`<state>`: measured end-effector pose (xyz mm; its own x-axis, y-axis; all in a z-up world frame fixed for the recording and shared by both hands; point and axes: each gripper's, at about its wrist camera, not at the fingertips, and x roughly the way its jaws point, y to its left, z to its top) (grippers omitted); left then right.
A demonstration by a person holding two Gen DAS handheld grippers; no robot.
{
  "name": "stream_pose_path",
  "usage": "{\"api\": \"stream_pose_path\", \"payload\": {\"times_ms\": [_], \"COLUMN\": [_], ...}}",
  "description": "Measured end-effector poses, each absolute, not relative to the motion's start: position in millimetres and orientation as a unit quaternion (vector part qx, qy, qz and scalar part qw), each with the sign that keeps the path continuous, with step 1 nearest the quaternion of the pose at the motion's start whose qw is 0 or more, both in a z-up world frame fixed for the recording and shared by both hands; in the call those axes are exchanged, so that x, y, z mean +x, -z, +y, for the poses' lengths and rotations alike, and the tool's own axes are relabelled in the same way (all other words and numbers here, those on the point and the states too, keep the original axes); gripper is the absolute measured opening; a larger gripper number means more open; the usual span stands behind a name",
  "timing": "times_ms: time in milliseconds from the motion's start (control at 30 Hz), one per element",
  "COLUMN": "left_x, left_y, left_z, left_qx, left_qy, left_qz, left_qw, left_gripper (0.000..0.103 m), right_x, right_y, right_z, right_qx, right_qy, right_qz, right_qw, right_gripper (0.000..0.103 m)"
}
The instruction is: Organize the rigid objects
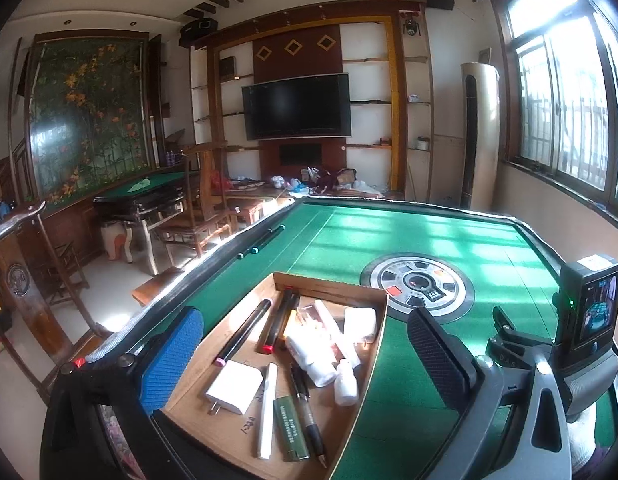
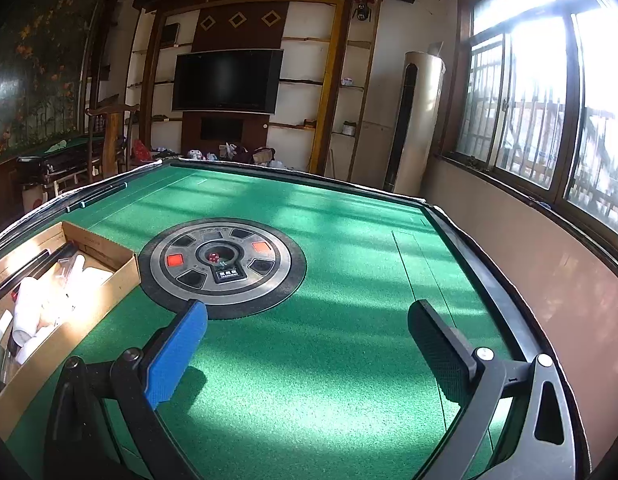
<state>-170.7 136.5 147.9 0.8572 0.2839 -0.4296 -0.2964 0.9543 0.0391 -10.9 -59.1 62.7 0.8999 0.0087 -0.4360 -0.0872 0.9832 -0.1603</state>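
Big room, TV (image 1: 296,106) on far wall, windows on right. Green table (image 1: 409,232) with round dial (image 2: 223,266) in middle. Cardboard box (image 1: 329,286) sits on green top, near left edge. Inside box: black marker (image 1: 245,328), white charger (image 1: 233,387), white pen (image 1: 267,412), green lighter (image 1: 291,428), black pen (image 1: 307,408), white bottles (image 1: 313,356). Left gripper (image 1: 305,360) hangs over box, jaws wide, holding nothing. Right gripper (image 2: 307,356) over bare green top beside box, jaws wide, holding nothing.
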Motion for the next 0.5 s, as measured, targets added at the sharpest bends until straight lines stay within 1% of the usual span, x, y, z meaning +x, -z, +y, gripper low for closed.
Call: {"api": "stream_pose_path", "payload": {"times_ms": [200,400,500], "left_x": [-133,-97,-84], "left_y": [-136,-119,-108], "left_z": [142,176,193], "left_qx": [-0.026,-0.056,-0.061], "left_qy": [-0.136,-0.132,-0.132], "left_qz": [0.244,0.271,0.298], "left_qw": [0.960,0.952,0.944], "left_gripper": [0.103,0.103,0.103], "right_x": [-8,-5,-3], "right_y": [-61,-54,-52], "right_z": [-59,-59,-58], "right_qx": [-0.079,-0.090,-0.105], "right_qy": [-0.043,-0.032,-0.015], "right_qz": [0.237,0.244,0.242], "right_qw": [0.967,0.965,0.964], "right_gripper": [0.100,0.100,0.100]}}
